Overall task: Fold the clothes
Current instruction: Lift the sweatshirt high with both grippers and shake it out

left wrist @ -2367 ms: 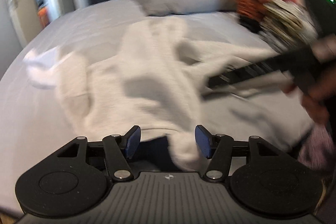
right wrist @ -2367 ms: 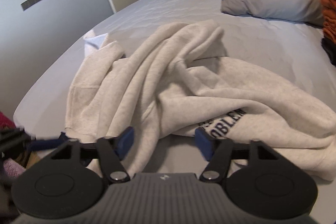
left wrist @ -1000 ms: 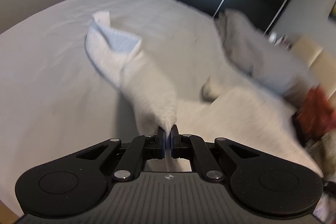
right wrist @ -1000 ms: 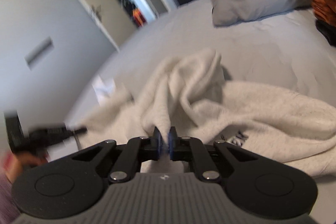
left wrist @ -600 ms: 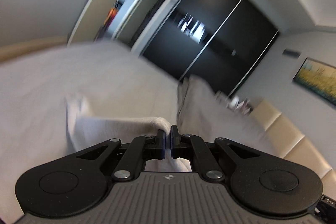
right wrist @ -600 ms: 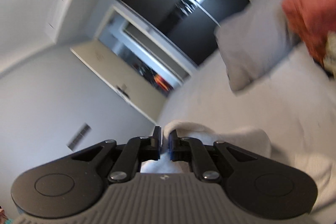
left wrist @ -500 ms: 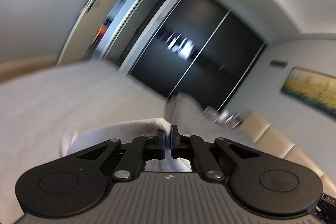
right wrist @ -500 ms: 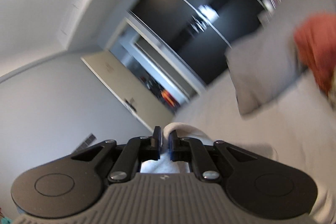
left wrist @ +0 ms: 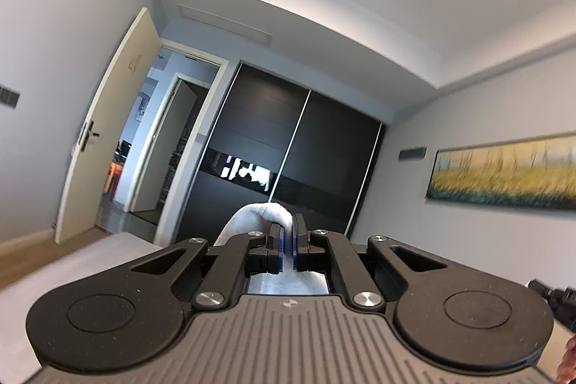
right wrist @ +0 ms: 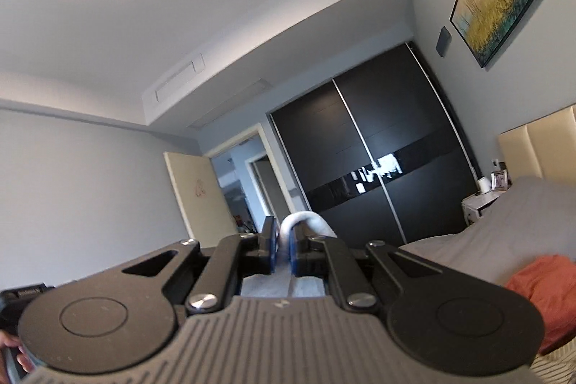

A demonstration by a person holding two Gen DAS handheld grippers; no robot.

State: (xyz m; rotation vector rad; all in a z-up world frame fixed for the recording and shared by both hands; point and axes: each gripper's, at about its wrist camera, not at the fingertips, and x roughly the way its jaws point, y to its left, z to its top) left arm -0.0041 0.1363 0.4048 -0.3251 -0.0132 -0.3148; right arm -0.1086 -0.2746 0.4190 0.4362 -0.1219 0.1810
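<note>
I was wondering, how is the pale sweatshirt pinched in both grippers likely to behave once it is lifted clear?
Probably floppy: the pale sweatshirt curls limply over the shut left gripper and droops the same way at the right gripper. It looks thick, so likely weighty enough to sag between the two grips. The small pinches of cloth might slip if it is shaken hard.

Two matching black handheld grippers, ribbed grey housings.
Left gripper [left wrist: 286,242] and right gripper [right wrist: 282,245]: black linkage arms, silver pivot screws, round black discs either side of the grey housing, small logo on its front edge, blue pads [left wrist: 278,249] on the fingertips.
</note>
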